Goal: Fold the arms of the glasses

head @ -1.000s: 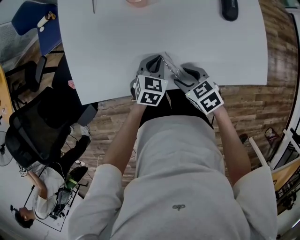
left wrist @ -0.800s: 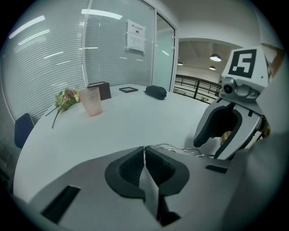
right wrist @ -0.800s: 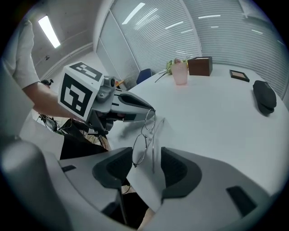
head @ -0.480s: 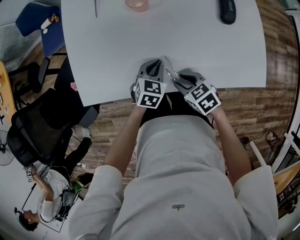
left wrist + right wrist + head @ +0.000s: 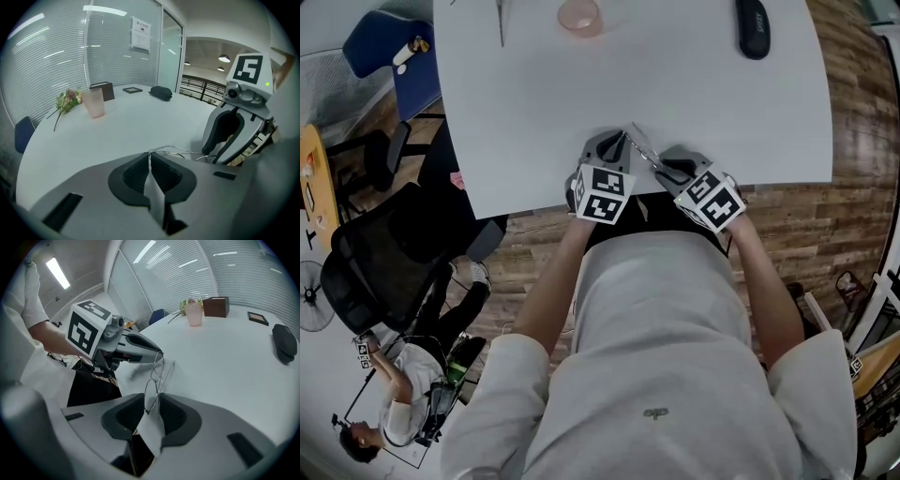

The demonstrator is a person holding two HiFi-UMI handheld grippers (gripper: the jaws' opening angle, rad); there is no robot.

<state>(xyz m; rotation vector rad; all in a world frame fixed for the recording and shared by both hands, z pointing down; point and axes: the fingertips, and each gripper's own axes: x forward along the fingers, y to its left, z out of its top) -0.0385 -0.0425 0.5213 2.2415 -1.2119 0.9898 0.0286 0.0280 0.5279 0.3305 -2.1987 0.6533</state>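
Narrowing since a second ago, the right gripper's [image 5: 151, 400] jaws have just been closing, and the near lens of the glasses [image 5: 155, 380] now sits between the pads, its rim seeming to meet both. Neither hand has shifted otherwise. The left gripper [image 5: 150, 157] is clenched on the thin wire frame at the other end.

In the head view the glasses hang between the two grippers over the near edge of the white table [image 5: 694, 103]. Their long axis slants from about 11 o'clock at the left gripper to about 5 o'clock at the right. One arm sticks out towards 11 o'clock.

A pink cup [image 5: 579, 16] and a dark case [image 5: 751, 26] at 12 o'clock show more fully than before.
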